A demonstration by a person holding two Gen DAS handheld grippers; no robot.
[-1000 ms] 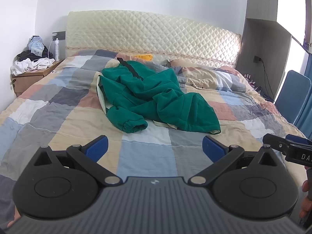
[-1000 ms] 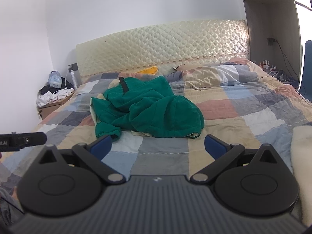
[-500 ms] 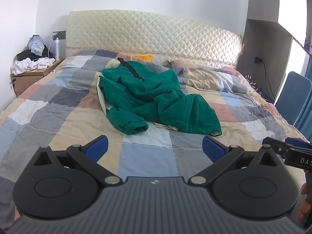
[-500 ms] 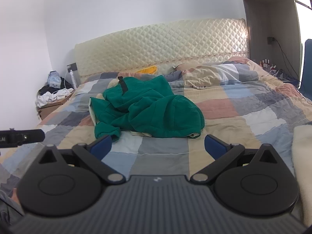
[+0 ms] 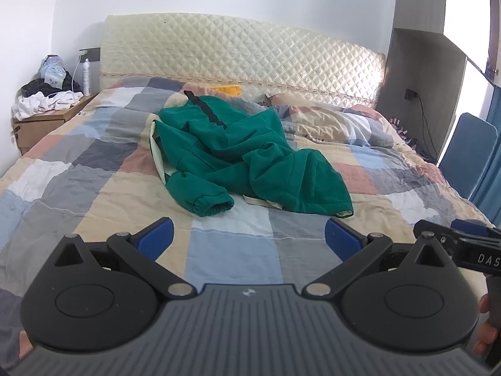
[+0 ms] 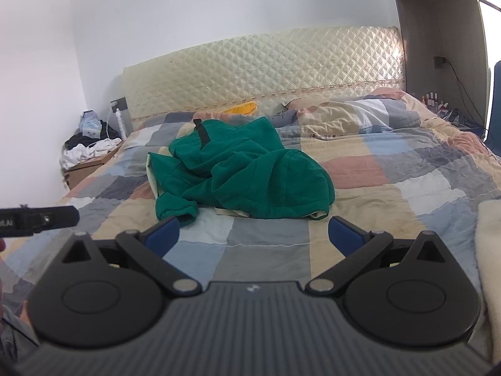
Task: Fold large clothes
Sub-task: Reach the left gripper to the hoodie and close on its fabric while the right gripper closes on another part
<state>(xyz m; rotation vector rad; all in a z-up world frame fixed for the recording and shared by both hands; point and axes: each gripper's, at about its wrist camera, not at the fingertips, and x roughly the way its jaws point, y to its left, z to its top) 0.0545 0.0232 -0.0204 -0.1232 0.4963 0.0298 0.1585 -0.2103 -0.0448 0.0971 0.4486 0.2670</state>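
Observation:
A crumpled green fleece garment (image 5: 250, 163) (image 6: 247, 175) with a pale lining and a black strap lies in a heap in the middle of the patchwork bed (image 5: 94, 181) (image 6: 407, 194). One cuffed sleeve (image 5: 206, 200) points toward me. My left gripper (image 5: 249, 239) hovers open over the bed's near end, short of the garment, nothing between its blue pads. My right gripper (image 6: 253, 233) is also open and empty, just short of the garment's near edge. Each gripper shows at the edge of the other's view.
A quilted cream headboard (image 5: 244, 50) backs the bed. A bedside box (image 5: 40, 122) at the left carries piled clothes and a bottle. A blue chair (image 5: 466, 153) stands at the right. A rumpled duvet and pillow (image 6: 360, 116) fill the far right of the bed.
Both grippers have drifted slightly forward toward the garment; the garment itself has not moved.

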